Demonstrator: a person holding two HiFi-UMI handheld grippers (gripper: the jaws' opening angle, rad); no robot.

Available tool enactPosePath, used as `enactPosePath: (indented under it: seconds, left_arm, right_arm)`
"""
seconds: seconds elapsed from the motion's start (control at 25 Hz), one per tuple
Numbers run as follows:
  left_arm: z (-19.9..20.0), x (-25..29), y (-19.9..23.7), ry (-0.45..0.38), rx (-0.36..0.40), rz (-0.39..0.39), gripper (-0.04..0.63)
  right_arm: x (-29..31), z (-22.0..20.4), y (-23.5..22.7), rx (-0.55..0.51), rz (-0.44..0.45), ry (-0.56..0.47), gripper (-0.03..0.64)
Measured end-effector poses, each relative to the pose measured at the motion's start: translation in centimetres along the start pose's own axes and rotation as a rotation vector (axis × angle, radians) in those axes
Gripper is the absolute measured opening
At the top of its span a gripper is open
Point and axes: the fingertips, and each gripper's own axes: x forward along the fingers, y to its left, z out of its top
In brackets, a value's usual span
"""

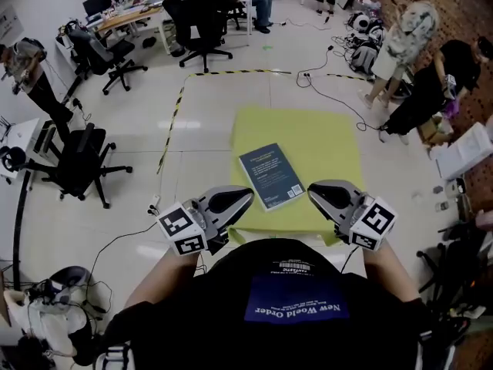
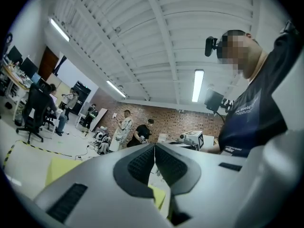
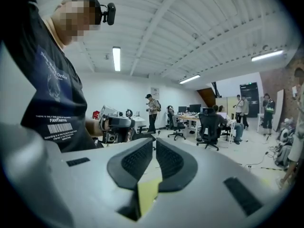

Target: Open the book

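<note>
A closed dark blue book (image 1: pixel 270 175) lies flat on the yellow table (image 1: pixel 327 141), near its front edge. My left gripper (image 1: pixel 245 195) hovers at the table's front left, just left of the book's near corner, its tips pointing right. My right gripper (image 1: pixel 314 193) hovers at the front right, pointing left toward the book. Neither touches the book. In the left gripper view the pads (image 2: pixel 142 163) meet with nothing between them. In the right gripper view the pads (image 3: pixel 137 160) stand almost together, also empty. The book is out of both gripper views.
Black-and-yellow tape (image 1: pixel 176 110) marks the floor around the table. Office chairs (image 1: pixel 77 160) stand to the left and desks with seated people at the back. Two people (image 1: pixel 408 33) stand at the right among bags and cables (image 1: pixel 331 91).
</note>
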Motion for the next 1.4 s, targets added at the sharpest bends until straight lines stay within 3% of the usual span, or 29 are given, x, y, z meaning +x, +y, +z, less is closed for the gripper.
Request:
enactPosePath:
  seconds: [0.2, 0.44, 0.76, 1.08, 1.28, 1.4]
  left_arm:
    - [-0.3, 1.4, 1.7, -0.021, -0.029, 0.014, 0.006]
    - [-1.1, 3.2, 2.7, -0.042, -0.053, 0.133, 0.006]
    - [-3.3, 3.7, 3.4, -0.012, -0.082, 0.242, 0.006]
    - [-11.4, 2.6, 8.0, 0.089, -0.191, 0.266, 0.006]
    - [-16.5, 2.2, 9.6, 0.096, -0.251, 0.245, 0.006]
    - [-19.2, 1.7, 9.6, 0.089, -0.31, 0.243, 0.006]
  right_arm:
    - [0.8, -2.3, -1.8, -0.022, 0.054, 0.084, 0.035]
    - [1.7, -5.6, -4.2, -0.066, 0.189, 0.154, 0.052]
    - [4.1, -10.6, -3.8, -0.226, 0.349, 0.295, 0.099]
    - [10.6, -23.3, -2.5, -0.444, 0.461, 0.466, 0.177]
    - [13.5, -31.2, -2.0, -0.634, 0.489, 0.525, 0.246]
    - [14.1, -34.2, -1.3, -0.708, 0.523, 0.55, 0.249]
